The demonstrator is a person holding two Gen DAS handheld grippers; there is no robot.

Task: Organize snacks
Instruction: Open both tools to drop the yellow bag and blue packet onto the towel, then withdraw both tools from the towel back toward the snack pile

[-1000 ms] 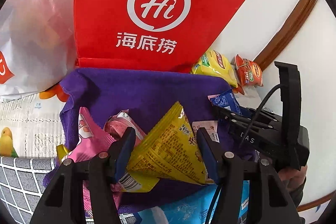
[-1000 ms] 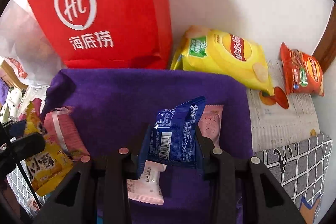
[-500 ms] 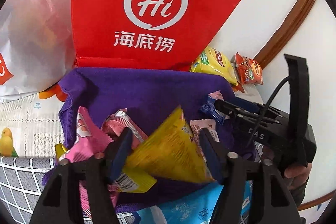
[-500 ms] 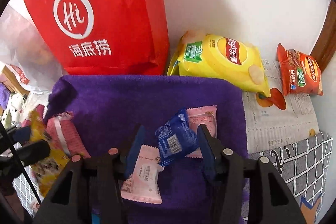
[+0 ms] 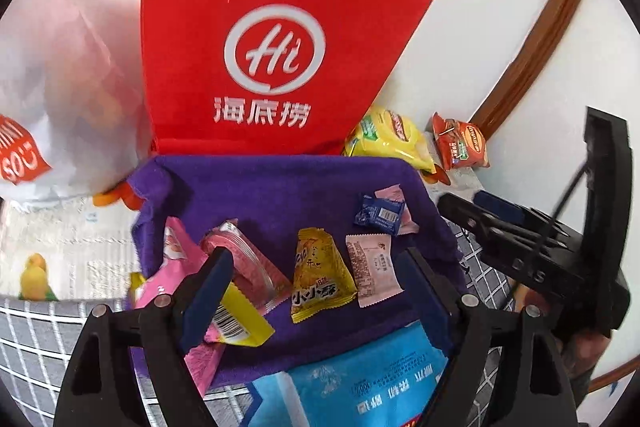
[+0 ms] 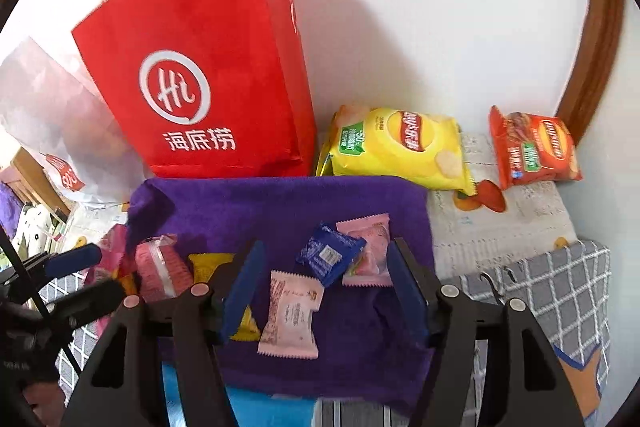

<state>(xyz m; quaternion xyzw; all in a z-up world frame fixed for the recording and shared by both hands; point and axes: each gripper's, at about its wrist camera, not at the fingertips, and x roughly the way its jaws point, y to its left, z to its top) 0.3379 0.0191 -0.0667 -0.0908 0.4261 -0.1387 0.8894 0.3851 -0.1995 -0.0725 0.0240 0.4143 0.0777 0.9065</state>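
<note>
A soft, napped purple cloth (image 6: 280, 203), roughly rectangular with one far corner folded over, serves as the landmark. On it lie crinkled, crimp-edged foil and plastic wrappers: a triangular yellow packet (image 5: 318, 277) near the middle, a flat pale pink sachet (image 5: 374, 269) just beside it, and a small blue packet (image 6: 330, 255) overlapping a pink square packet (image 6: 370, 251) toward the cloth's far right corner. At the cloth's left edge a ribbed pink roll (image 5: 248, 259) and a glossy pink bag (image 5: 176, 267) pile together, partly hidden behind one finger. The left gripper (image 5: 320, 299) hangs above the cloth's near half, its jaws opening, nothing pressed between the blue pads. The right gripper (image 6: 326, 291) hangs likewise, jaws opening, with the blue packet and the sachet seen in the gap below, untouched. Behind the cloth stands a stiff red paper bag (image 6: 208, 75) with cord handles; right of it rest a puffed yellow chip bag (image 6: 404, 147) and an orange one (image 6: 532, 151). A light blue pouch (image 5: 360, 383) at the cloth's near edge is cut off by the frame, and a white plastic bag (image 5: 60, 87) left of the cloth is blurred.
</note>
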